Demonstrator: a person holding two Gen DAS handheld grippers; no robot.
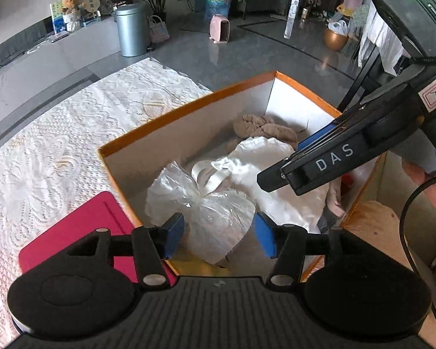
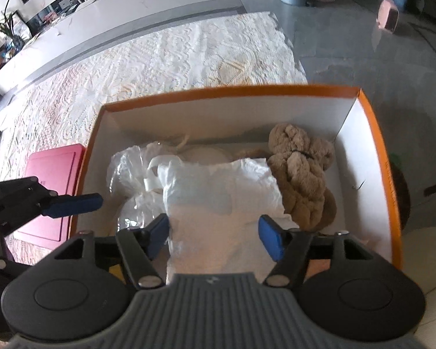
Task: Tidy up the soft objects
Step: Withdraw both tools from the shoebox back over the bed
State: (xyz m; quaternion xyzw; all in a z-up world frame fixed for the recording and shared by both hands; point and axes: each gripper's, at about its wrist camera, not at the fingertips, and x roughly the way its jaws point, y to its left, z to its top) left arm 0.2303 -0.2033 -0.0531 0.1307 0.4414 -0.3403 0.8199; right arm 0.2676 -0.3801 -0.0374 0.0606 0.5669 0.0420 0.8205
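Left gripper (image 1: pixel 219 237) spread wide above clear plastic bag (image 1: pixel 215 218) in orange box (image 1: pixel 189 106) — holding nothing. Right gripper (image 2: pixel 215 237) wide apart over white cloth (image 2: pixel 218 203), empty.

White lace cloth (image 2: pixel 165 58) carries orange box (image 2: pixel 375 122), pink board (image 2: pixel 55 174) alongside.

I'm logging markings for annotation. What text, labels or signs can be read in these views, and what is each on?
"DAS": white letters on the right gripper finger, seen from the left wrist view.
White label with red border on the same gripper's body: handwritten marks, not legible.
Cards by the teddy bear on the counter: print too small to read.
Nothing legible in the right wrist view.
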